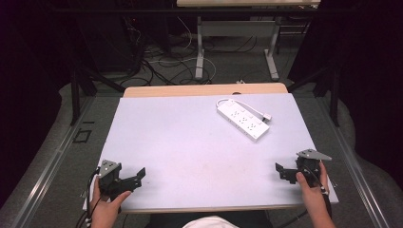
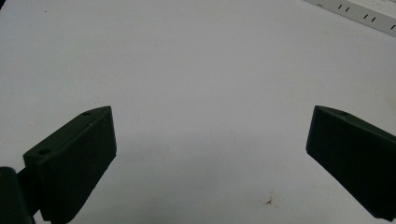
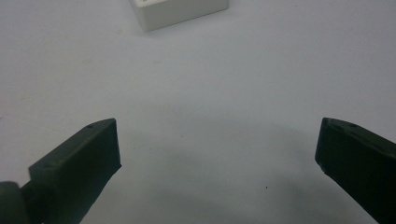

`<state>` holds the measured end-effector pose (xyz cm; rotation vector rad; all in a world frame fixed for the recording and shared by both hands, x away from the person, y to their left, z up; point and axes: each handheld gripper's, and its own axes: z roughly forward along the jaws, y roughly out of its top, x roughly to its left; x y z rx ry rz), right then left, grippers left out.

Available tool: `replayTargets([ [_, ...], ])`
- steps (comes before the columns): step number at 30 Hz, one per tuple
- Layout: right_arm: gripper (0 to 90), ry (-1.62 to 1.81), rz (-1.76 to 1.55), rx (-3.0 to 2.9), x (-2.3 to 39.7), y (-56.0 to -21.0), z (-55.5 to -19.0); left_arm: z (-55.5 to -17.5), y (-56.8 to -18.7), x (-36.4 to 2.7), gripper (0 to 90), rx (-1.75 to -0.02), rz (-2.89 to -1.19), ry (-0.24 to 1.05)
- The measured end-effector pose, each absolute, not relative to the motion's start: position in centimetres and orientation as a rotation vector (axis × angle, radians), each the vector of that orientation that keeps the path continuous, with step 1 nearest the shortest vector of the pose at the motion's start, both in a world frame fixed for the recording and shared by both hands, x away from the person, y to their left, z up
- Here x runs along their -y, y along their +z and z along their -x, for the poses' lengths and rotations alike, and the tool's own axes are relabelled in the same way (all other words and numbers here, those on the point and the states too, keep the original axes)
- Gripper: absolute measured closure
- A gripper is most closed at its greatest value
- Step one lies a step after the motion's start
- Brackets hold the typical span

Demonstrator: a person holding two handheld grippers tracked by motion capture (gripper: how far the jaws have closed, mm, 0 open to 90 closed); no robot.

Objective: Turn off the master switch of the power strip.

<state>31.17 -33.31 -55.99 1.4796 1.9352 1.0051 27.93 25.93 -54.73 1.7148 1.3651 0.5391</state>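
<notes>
- At the near left corner of the table (image 1: 157, 137), the left gripper (image 1: 135, 175) rests low over the bare white top, held by the person's left hand (image 1: 105, 209). Its jaws stand wide apart with nothing between them, as the left gripper view also shows, with blank tabletop in the gap.
- Across the middle the table is bare apart from a few faint marks; a small reddish speck lies just ahead of the left jaws.
- Farther back and right of centre lies the power strip (image 1: 242, 119), a long white block set at a slant, sockets facing up. Its short white cord (image 1: 237, 102) loops from the far end and runs along its right side to a plug (image 1: 267, 116) on the table.
- The strip looks like rigid, smooth plastic: light to moderate in weight, stiff, unlikely to crush, but probably slippery under hard jaws. The best hold seems to be across its narrow width, jaws on the two long side walls near the middle so it does not swing. The cord is limp and would drag behind.
- At the near right corner, the right gripper (image 1: 284, 172) sits in the right hand (image 1: 313, 194), jaws likewise spread wide and empty. The right gripper view shows the strip's near end (image 3: 180, 11) ahead of the jaws, well apart from them; this gripper is the closer of the two.
</notes>
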Motion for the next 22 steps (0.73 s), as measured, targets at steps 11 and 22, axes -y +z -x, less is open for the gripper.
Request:
replayTargets([
  [11, 0.0, 0.975, -1.495, -1.943, 33.36, -56.13, -31.26, -27.94, -54.66, -26.04, 1.7, -1.360, -1.711, 0.542],
  [22, 0.0, 0.981, -1.483, -1.947, 33.29, -56.07, -31.24, -27.95, -54.70, -26.08, 1.7, -1.366, -1.710, 0.536],
])
